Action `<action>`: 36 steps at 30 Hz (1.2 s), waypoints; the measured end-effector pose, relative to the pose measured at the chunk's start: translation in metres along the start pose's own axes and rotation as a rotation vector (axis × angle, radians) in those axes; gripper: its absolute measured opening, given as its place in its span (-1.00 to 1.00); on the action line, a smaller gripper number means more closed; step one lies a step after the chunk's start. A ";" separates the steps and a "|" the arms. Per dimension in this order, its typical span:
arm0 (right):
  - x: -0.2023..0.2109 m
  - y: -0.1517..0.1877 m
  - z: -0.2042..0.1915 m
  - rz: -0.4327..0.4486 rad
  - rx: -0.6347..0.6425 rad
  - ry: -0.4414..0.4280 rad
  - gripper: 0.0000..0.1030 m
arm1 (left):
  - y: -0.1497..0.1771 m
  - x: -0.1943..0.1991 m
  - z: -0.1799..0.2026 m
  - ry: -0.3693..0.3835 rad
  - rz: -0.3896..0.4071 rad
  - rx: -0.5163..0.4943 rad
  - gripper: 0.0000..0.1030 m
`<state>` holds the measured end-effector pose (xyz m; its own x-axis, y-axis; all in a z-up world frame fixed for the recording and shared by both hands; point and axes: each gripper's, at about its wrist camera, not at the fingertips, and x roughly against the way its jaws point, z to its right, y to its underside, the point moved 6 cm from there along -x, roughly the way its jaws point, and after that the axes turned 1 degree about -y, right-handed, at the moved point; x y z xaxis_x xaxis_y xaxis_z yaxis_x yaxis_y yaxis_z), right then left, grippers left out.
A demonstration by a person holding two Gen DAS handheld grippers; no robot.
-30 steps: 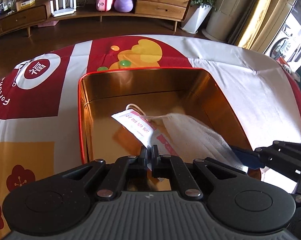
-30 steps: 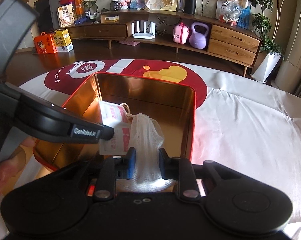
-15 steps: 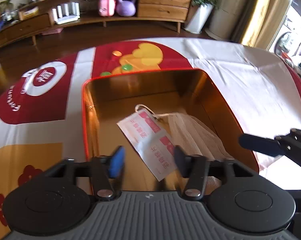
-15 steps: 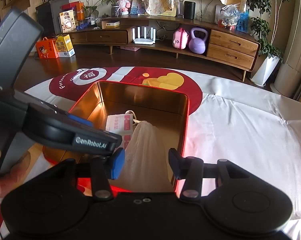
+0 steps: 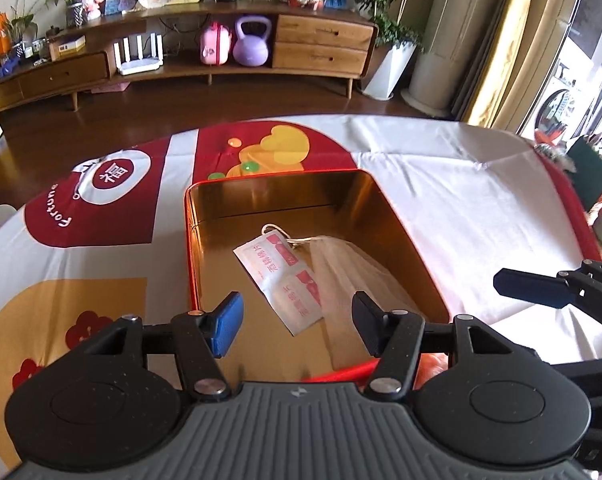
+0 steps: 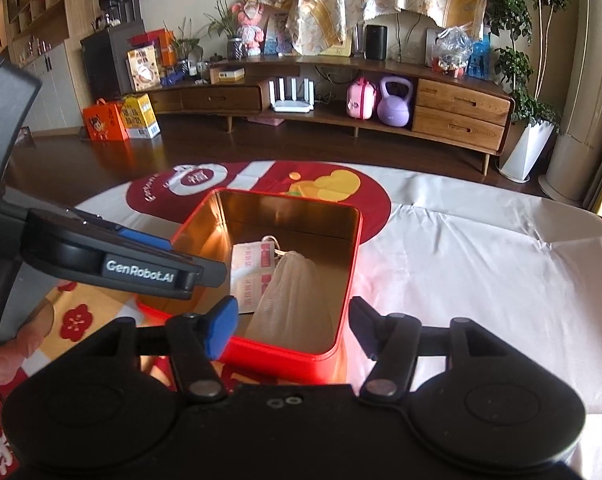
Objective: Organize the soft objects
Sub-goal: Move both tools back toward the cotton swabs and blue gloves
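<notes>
A red tin box [image 5: 191, 248] with a gold inside stands on the table; it also shows in the right wrist view [image 6: 349, 280]. Inside lie a white-and-pink sachet [image 5: 285, 280] and a white mesh drawstring bag [image 5: 353, 276], side by side, also seen in the right wrist view: sachet [image 6: 249, 272], mesh bag [image 6: 293, 300]. My left gripper [image 5: 297, 320] is open and empty above the box's near edge. My right gripper [image 6: 289, 324] is open and empty, above the box's near right corner.
The table wears a red, white and yellow printed cloth [image 5: 461, 184]. A long wooden sideboard [image 6: 457, 108] with a purple kettlebell [image 6: 395, 102] stands across the dark floor. Orange and yellow cartons [image 6: 121, 120] sit on the floor at left.
Both grippers let go, the left of the sachet and the right of the mesh bag, and pulled up and back. Both items now lie in the box.
</notes>
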<state>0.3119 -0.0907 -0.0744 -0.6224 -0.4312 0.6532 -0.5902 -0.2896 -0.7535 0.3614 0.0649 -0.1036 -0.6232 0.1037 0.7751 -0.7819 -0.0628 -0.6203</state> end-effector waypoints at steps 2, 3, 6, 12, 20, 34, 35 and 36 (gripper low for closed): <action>0.010 0.000 0.000 0.014 -0.004 -0.004 0.24 | 0.003 0.013 0.003 0.011 0.018 -0.003 0.15; 0.015 -0.001 0.000 0.020 -0.006 -0.004 0.26 | 0.005 0.020 0.005 0.012 0.026 -0.007 0.15; 0.028 0.000 0.000 0.036 -0.021 -0.005 0.32 | 0.011 0.038 0.011 0.018 0.048 -0.018 0.15; 0.052 0.005 -0.006 0.061 -0.029 -0.020 0.46 | 0.023 0.071 0.025 0.040 0.087 -0.034 0.19; 0.078 0.014 -0.011 0.089 -0.062 -0.045 0.63 | 0.040 0.105 0.030 0.038 0.142 -0.046 0.37; 0.110 0.040 -0.023 0.145 -0.061 -0.057 0.93 | 0.075 0.143 0.032 0.051 0.219 -0.037 0.62; 0.112 0.043 -0.023 0.148 -0.058 -0.054 0.94 | 0.078 0.144 0.031 0.052 0.221 -0.032 0.62; 0.114 0.045 -0.023 0.152 -0.058 -0.054 0.97 | 0.081 0.145 0.030 0.051 0.222 -0.026 0.63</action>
<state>0.2020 -0.1331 -0.0322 -0.6792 -0.5118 0.5260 -0.5209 -0.1688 -0.8368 0.2070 0.0447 -0.0378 -0.7780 0.1404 0.6124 -0.6244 -0.0640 -0.7785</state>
